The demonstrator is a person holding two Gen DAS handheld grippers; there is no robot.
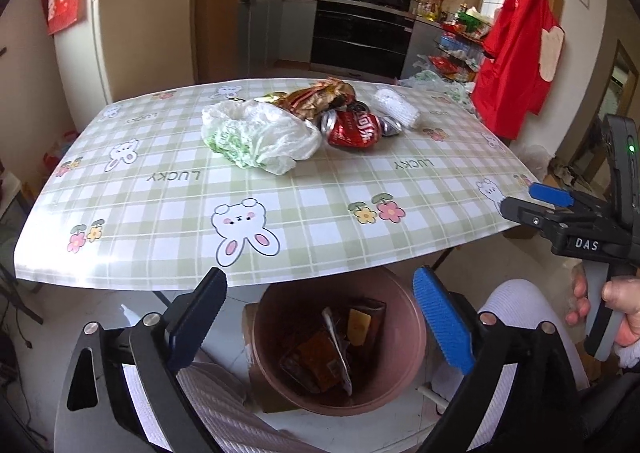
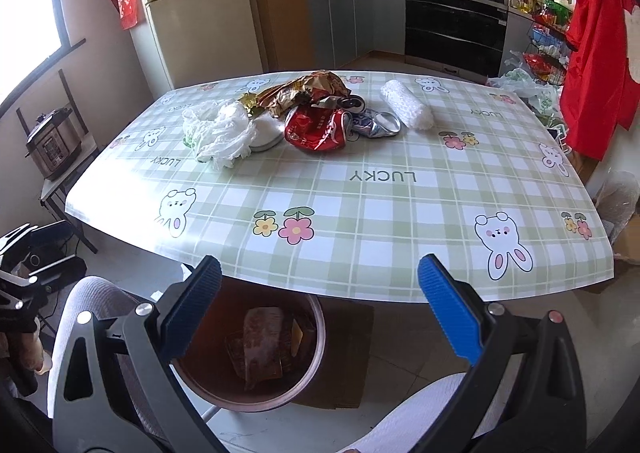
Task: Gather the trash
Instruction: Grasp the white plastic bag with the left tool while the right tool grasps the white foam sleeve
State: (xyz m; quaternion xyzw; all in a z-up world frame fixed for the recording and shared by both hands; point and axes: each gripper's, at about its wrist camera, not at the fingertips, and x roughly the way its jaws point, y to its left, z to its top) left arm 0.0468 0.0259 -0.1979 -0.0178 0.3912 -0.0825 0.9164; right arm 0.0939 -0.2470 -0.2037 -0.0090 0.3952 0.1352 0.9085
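A pile of trash lies at the far middle of the table [image 1: 280, 189]: a crumpled white-green plastic bag [image 1: 256, 135], a crushed red can [image 1: 354, 129], a crushed silver can [image 1: 390, 125], brown snack wrappers [image 1: 320, 97] and a white bubble-wrap roll [image 1: 396, 107]. The same bag [image 2: 218, 129], red can [image 2: 318, 127], silver can [image 2: 378, 123] and roll [image 2: 406, 105] show in the right wrist view. A pink bin [image 1: 408, 317] with wrappers inside stands on the floor under the near table edge [image 2: 320, 333]. My left gripper [image 1: 320, 317] is open and empty above the bin. My right gripper [image 2: 320, 309] is open and empty at the near edge.
The right gripper's body [image 1: 576, 229] shows at the table's right corner, held in a hand. My knees in white trousers flank the bin. A fridge [image 2: 200, 5] and kitchen counters stand beyond the table. A red garment [image 1: 516, 53] hangs at the right.
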